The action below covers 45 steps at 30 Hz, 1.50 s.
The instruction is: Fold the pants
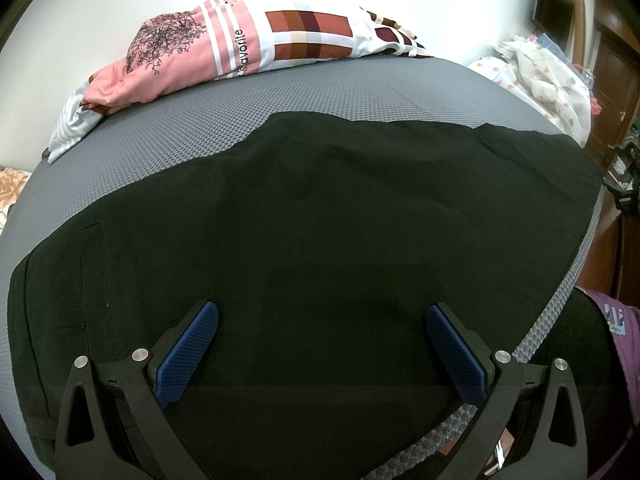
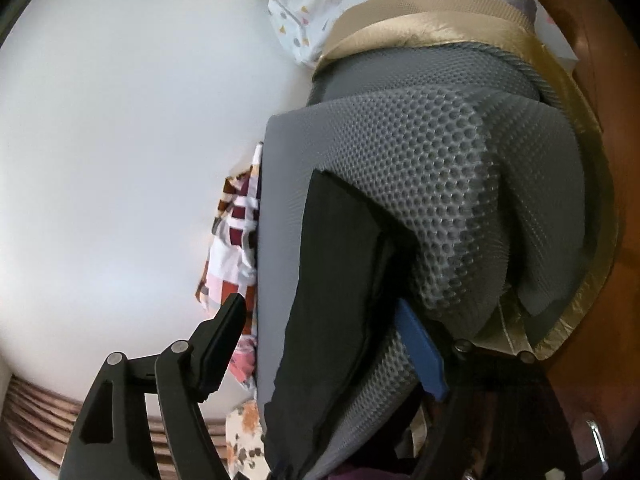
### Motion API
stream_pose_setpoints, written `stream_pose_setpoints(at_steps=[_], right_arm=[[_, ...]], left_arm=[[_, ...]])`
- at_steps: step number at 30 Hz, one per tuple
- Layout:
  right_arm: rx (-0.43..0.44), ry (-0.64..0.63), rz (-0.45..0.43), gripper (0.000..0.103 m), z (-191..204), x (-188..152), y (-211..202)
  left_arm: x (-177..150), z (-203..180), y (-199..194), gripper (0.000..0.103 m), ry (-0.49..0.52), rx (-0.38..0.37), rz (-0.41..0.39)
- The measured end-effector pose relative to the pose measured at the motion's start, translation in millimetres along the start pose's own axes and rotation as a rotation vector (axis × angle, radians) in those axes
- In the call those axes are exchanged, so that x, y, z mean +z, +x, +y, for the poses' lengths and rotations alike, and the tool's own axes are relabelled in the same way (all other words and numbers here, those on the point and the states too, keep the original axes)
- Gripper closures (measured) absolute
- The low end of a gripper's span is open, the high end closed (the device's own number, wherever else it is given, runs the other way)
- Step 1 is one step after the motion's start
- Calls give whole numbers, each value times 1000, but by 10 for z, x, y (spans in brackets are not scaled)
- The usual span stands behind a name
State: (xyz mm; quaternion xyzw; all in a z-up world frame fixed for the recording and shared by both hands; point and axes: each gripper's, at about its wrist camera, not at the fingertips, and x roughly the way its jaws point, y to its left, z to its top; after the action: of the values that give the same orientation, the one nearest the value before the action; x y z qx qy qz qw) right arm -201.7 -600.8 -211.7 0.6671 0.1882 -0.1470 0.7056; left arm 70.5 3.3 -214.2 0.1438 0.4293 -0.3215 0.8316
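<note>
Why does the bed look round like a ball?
Left wrist view: the fisheye lens bulges the grey mattress and black pants, and the wall glares white. Right wrist view: tilted sideways, same curving, pants dark and detail-less.

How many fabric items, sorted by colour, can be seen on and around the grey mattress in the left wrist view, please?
Black pants: 1
Pink and checked bedding: 1
White dotted cloth: 1
Purple garment: 1
Total: 4
</note>
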Motion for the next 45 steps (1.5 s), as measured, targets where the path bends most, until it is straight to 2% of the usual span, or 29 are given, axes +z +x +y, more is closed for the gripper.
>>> stream_pose_setpoints(at_steps=[1, 3, 6, 9, 13, 16, 18, 19, 22, 23, 24, 27, 30, 33, 37, 41, 45], right_arm=[[-39, -19, -30, 40, 16, 31, -48], [-56, -33, -20, 39, 30, 82, -51], [-4, -16, 50, 27, 28, 111, 43], [35, -24, 154, 25, 73, 69, 238], [61, -30, 122, 25, 89, 153, 320], [56, -26, 55, 23, 124, 242, 349], [-3, -117, 54, 21, 246, 214, 396], [-23, -162, 64, 22, 293, 164, 430], [-123, -273, 90, 49, 384, 69, 495], [-158, -276, 100, 74, 366, 86, 520], [-199, -266, 102, 92, 320, 110, 547], [-178, -205, 104, 94, 208, 164, 552], [-202, -235, 79, 93, 321, 98, 534], [-199, -263, 57, 93, 519, 16, 512], [-184, -359, 54, 92, 921, -212, 542], [-155, -455, 94, 92, 1303, -565, 665], [-109, -498, 182, 92, 1548, -971, 887]], left_arm=[[1, 0, 1, 0, 0, 0, 0], [1, -1, 0, 0, 0, 0, -1], [3, -5, 1, 0, -1, 1, 0], [-2, 1, 0, 0, 0, 1, 1], [1, 0, 0, 0, 0, 1, 1], [0, -3, 1, 0, 1, 2, 1], [2, -1, 0, 0, 0, 1, 1], [0, -3, 0, 0, 0, 1, 1], [2, -2, 0, 0, 0, 1, 1], [3, -2, 0, 0, 1, 1, 2], [2, -3, 0, 0, 2, 1, 2], [3, -4, 0, 0, 1, 2, 2], [2, -3, -1, 0, 1, 1, 2], [0, -6, -1, 0, 2, 1, 3], [4, -6, 0, 0, 2, 2, 3], [5, -7, 0, 0, 2, 1, 3], [6, -10, 0, 0, 1, 1, 3]])
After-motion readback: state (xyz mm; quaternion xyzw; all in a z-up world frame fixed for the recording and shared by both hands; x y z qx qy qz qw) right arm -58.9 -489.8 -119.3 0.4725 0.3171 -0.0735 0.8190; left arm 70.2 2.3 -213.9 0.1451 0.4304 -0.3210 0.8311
